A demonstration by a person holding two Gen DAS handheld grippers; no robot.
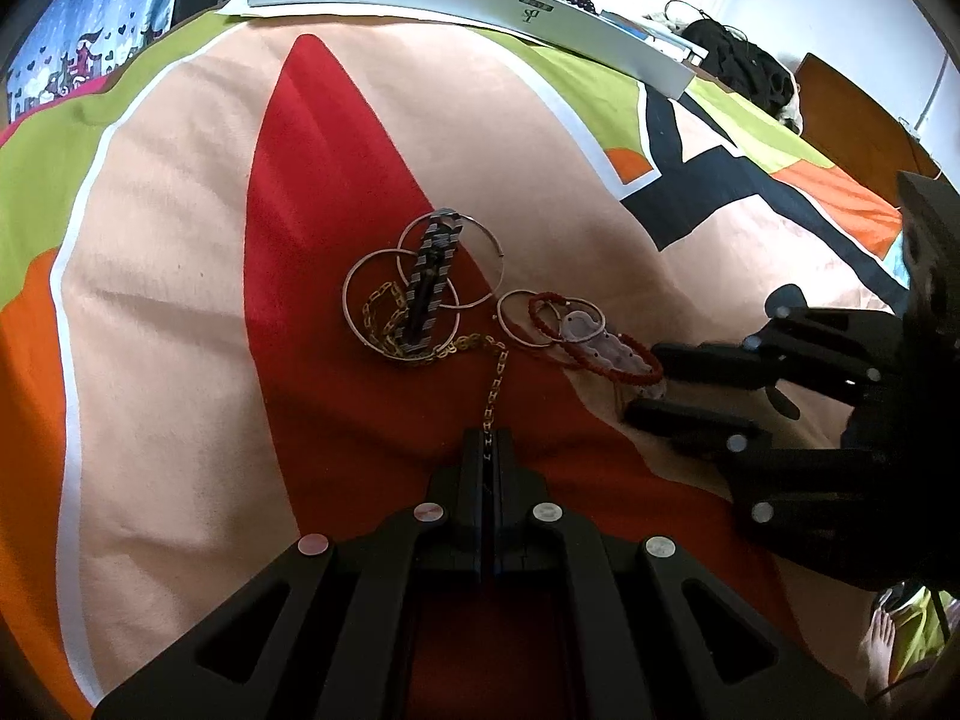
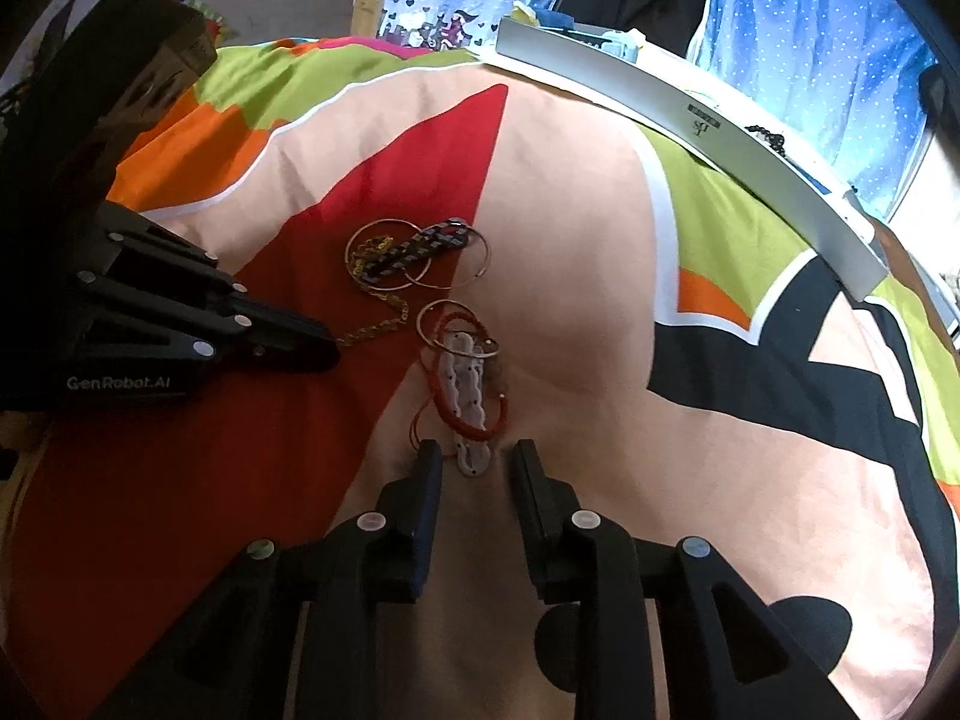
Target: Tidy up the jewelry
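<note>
A heap of jewelry lies on the bedspread. Thin metal bangles (image 1: 456, 264) overlap a grey-and-black woven band (image 1: 429, 288) and a gold chain (image 1: 495, 381). My left gripper (image 1: 487, 441) is shut on the gold chain's near end; it shows in the right wrist view (image 2: 327, 345). Beside the heap lie a pale lilac strap (image 2: 467, 396), red cord bracelets (image 2: 474, 420) and small rings (image 2: 441, 324). My right gripper (image 2: 474, 459) is open, its fingers either side of the strap's near end, low over the cloth. It shows in the left wrist view (image 1: 651, 384).
The bedspread (image 1: 180, 312) has red, peach, green, orange and navy patches. A long white box (image 1: 480, 6) lies at the far edge, also in the right wrist view (image 2: 690, 114), with dark beads (image 2: 768, 135) behind it. Dark clothing (image 1: 744, 66) lies far right.
</note>
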